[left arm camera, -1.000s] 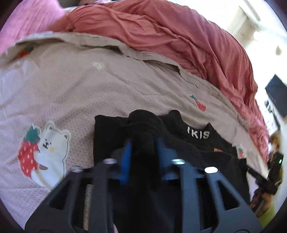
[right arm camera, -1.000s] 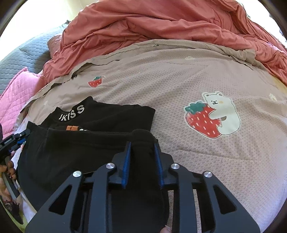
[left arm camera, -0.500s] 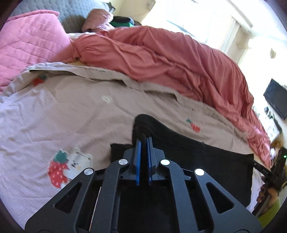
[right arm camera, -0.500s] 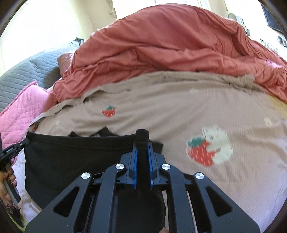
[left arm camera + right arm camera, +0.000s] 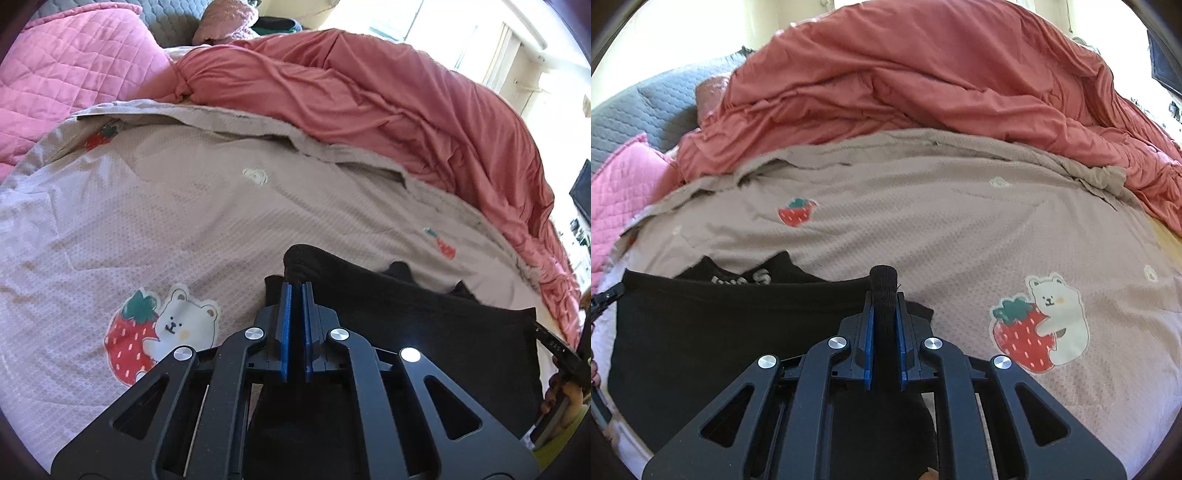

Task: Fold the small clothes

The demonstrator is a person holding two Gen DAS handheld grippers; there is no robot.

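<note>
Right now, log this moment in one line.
left tongs: shut on black fabric garment | right tongs: shut on it | beige bedspread under

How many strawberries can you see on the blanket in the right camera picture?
2: a small strawberry alone at upper left, and a big strawberry hugged by the white bear at right. The black garment may hide more.
</note>
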